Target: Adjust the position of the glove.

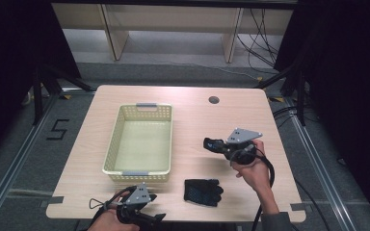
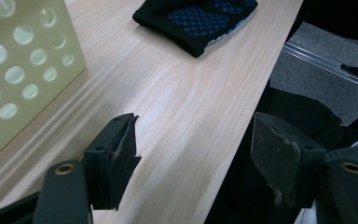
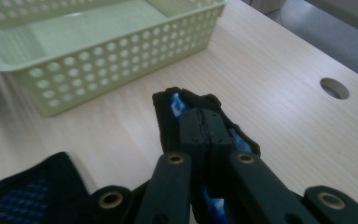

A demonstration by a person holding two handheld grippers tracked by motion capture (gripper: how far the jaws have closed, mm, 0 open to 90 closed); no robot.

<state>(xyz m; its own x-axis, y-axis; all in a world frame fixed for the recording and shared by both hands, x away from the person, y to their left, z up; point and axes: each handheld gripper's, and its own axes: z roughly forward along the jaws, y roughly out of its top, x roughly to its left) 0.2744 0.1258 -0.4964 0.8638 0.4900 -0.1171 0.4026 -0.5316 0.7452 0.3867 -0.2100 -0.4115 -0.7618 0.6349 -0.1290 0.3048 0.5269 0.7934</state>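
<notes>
Right gripper: jaws clamped on a black-and-blue glove, lifted above the table
Risk: thin pinch — glove could slip short of the basket
Left gripper: jaws apart, idle
Second glove: flat on table

My right gripper pinches a knit cloth glove; perforated glossy plastic basket, matt pale wood-grain table.

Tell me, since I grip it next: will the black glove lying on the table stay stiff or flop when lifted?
Likely floppy: the glove on the table lies flat and looks knitted. Its dotted blue palm probably resists slipping.
</notes>
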